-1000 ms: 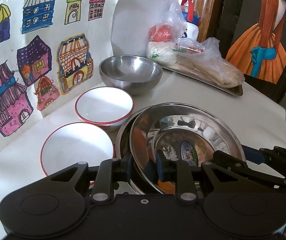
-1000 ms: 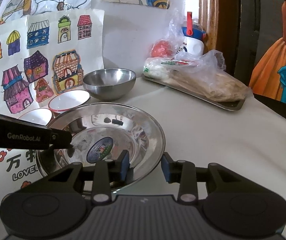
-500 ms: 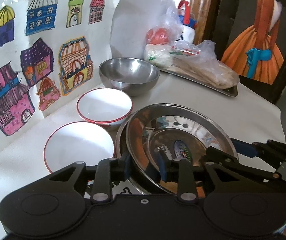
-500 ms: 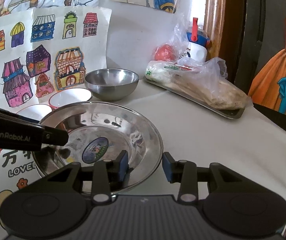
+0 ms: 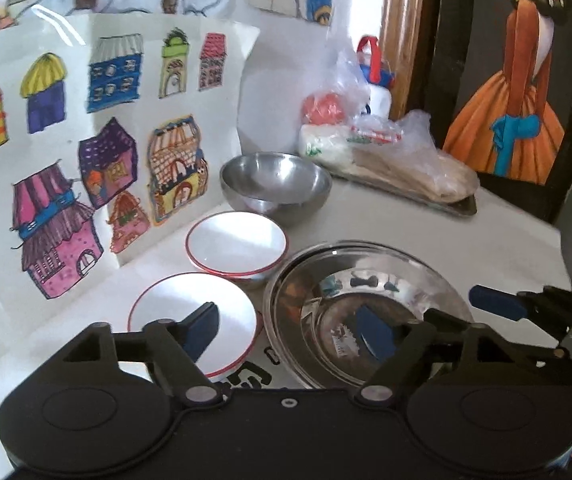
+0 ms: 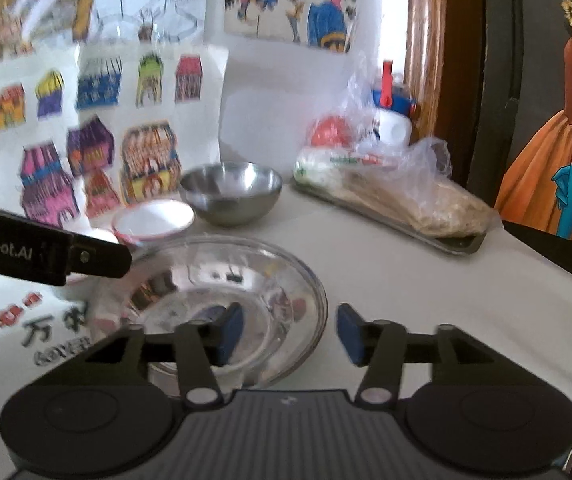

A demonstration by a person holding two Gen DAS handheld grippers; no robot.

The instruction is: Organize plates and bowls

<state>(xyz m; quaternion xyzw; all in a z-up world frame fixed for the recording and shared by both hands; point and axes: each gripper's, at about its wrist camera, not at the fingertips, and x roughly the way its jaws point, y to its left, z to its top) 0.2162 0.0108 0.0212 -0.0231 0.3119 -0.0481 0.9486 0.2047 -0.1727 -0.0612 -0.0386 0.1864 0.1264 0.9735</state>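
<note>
Steel plates sit stacked on the white table, just beside two red-rimmed white bowls and near a steel bowl further back. Both tongs are opening: the left gripper spreads wide with one finger over the nearer white bowl and the other over the plates, gripping nothing. The right gripper straddles the plates' near rim with its pads clear of it.

Two white bowls with red rims, a silvery steel bowl, and a mirror-bright steel plate.
</note>
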